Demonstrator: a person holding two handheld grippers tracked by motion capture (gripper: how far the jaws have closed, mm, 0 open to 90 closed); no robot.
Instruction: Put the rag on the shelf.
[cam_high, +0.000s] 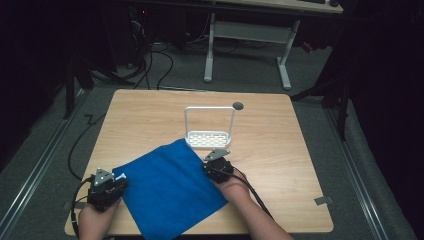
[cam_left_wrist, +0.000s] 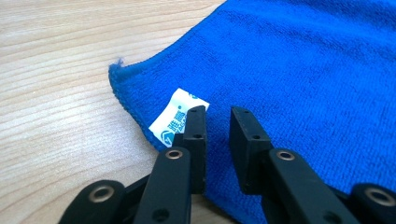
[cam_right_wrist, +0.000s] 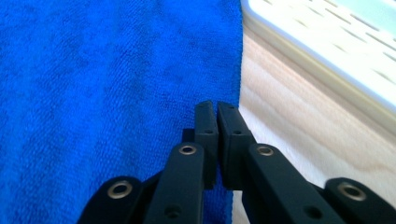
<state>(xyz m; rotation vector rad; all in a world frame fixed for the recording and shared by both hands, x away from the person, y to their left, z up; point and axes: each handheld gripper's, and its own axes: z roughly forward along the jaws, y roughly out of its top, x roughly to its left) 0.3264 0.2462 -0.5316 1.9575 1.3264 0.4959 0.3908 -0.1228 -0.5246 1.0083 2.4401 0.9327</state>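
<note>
A blue cloth (cam_high: 170, 190) lies spread flat on the wooden table (cam_high: 280, 150), turned like a diamond. My left gripper (cam_high: 120, 182) is at the cloth's left corner, where a small white label (cam_high: 120, 176) sticks out. In the left gripper view the left gripper (cam_left_wrist: 218, 114) hangs open just over the cloth (cam_left_wrist: 303, 70), beside the label (cam_left_wrist: 175, 116), with nothing pinched. My right gripper (cam_high: 212, 161) is at the cloth's right edge. In the right gripper view the right gripper (cam_right_wrist: 215, 106) is shut over the cloth's (cam_right_wrist: 93, 93) hem, and no cloth shows between its jaws.
A white slotted rack (cam_high: 207, 137) with a tall wire loop stands just beyond the right gripper, close to the cloth's far corner; its edge (cam_right_wrist: 327, 42) shows in the right gripper view. A dark round hole (cam_high: 238, 106) marks the table behind it. Cables lie on the floor beyond.
</note>
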